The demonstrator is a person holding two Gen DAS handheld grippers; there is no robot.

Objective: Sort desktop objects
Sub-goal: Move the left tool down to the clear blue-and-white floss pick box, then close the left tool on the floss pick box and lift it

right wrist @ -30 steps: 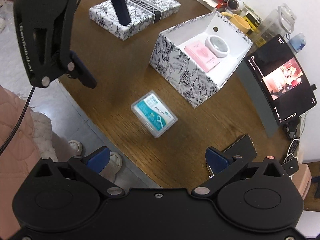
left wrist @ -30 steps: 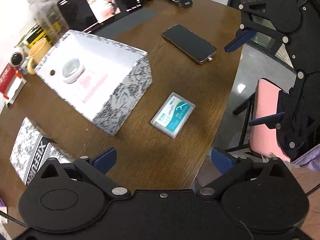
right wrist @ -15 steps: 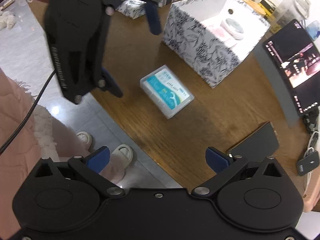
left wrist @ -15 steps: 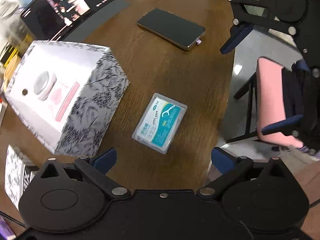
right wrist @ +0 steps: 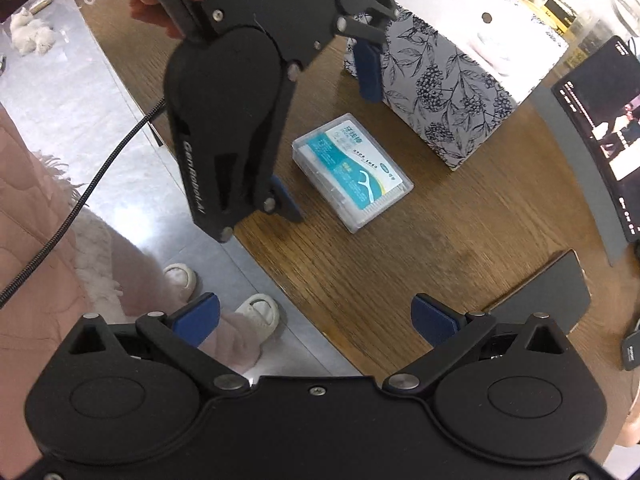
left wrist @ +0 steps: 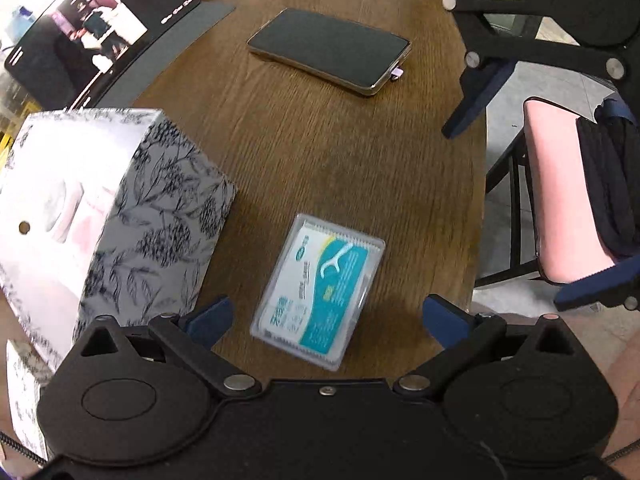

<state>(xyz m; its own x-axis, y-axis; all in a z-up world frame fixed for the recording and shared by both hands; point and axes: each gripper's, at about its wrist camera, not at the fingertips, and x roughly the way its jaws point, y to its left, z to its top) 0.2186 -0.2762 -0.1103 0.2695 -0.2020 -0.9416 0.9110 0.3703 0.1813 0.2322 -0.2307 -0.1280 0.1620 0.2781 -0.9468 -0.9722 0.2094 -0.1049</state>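
A clear plastic floss-pick box with a teal label lies flat on the brown wooden table, near its front edge. My left gripper is open just above it, one fingertip on each side of the box's near end, not touching. From the right wrist view, the same box sits beside the left gripper. An open white box with a black floral pattern stands just left of the floss box, with a round white item and a pink card inside. My right gripper hangs open and empty over the table edge.
A dark phone lies farther back on the table. A lit tablet stands at the back left. A pink chair is off the table's right edge. A person's slippered feet are on the floor below.
My left gripper has dropped and closed in on the floss box, which now lies between its fingertips. The right gripper has moved nearer too, still open.
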